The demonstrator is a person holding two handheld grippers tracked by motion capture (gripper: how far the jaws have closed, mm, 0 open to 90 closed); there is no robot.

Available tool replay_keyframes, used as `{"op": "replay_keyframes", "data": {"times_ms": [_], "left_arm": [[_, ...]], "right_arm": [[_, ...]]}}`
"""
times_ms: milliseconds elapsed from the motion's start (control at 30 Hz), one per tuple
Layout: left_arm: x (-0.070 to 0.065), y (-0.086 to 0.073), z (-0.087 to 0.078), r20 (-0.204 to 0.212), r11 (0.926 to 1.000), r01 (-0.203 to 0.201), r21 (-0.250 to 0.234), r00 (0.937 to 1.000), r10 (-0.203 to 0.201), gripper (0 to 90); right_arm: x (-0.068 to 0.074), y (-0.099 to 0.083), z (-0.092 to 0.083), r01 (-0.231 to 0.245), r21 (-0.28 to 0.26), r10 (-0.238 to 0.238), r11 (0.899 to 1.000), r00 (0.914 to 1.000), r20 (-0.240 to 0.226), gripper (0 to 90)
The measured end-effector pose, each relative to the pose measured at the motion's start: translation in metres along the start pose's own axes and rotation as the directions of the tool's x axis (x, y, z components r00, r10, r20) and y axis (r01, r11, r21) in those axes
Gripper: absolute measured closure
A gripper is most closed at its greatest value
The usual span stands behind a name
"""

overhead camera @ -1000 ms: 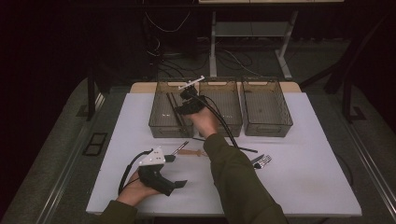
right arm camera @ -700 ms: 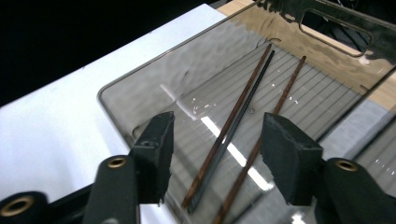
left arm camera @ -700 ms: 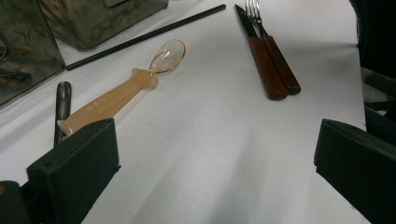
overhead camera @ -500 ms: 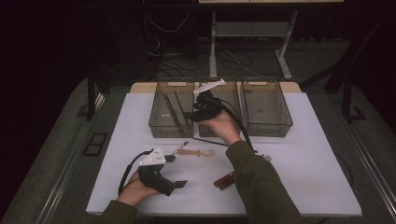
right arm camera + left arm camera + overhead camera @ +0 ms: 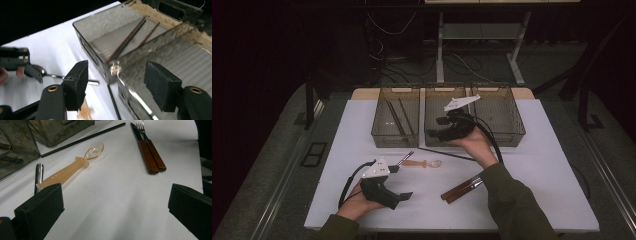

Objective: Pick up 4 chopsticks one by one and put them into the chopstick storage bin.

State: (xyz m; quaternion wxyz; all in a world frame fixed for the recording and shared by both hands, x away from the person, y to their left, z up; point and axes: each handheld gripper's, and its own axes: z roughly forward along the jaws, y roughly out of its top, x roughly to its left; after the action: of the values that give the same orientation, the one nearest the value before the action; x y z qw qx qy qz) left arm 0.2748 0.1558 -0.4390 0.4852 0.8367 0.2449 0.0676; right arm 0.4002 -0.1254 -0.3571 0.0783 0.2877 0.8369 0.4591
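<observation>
While hovering over the middle bin [image 5: 438, 100], right tongs [image 5: 435, 134] just opened, empty, left tongs [image 5: 404, 196] wide, empty.

Toward five o'clock on the white table [image 5: 537, 165] a wood-handled knife [image 5: 146, 152] and fork [image 5: 155, 153] lie side by side, touching. A lone black chopstick [image 5: 447, 154] lies near the middle. At one o'clock stands a smoky plastic bin [image 5: 507, 137]; at eleven another [image 5: 394, 142], with chopsticks [image 5: 394, 117] inside.
</observation>
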Motion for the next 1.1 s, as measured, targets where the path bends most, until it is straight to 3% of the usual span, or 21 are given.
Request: {"op": "replay_keyframes", "data": {"times_ms": [267,500,633,867,1100], "left_arm": [[-0.001,0.0,0.001,-0.03,1.0,0.0,0.001,0.9996,0.0,0.2],[0.002,0.0,-0.002,-0.019,0.9995,-0.03,0.01,0.9994,0.031,0.2],[0.006,0.0,-0.003,-0.015,0.9995,-0.024,0.02,0.9996,0.024,0.2],[0.011,-0.001,-0.007,0.028,0.9994,-0.018,0.03,0.9995,0.017,0.2],[0.011,-0.002,-0.008,0.025,0.9988,-0.016,0.047,0.9996,0.015,0.2]], "right_arm": [[-0.005,-0.024,-0.024,0.018,-0.006,-0.019,1.0,0.9995,-0.025,36.7],[-0.013,-0.048,-0.042,0.009,0.005,-0.009,1.0,0.9999,-0.007,36.7],[-0.018,-0.062,-0.05,-0.008,0.006,0.008,1.0,0.9999,-0.006,36.7],[-0.027,-0.088,-0.056,-0.01,0.057,0.011,0.998,0.9999,-0.009,38.5],[-0.037,-0.109,-0.061,-0.029,0.092,0.028,0.995,0.9995,0.015,44.9]]}}
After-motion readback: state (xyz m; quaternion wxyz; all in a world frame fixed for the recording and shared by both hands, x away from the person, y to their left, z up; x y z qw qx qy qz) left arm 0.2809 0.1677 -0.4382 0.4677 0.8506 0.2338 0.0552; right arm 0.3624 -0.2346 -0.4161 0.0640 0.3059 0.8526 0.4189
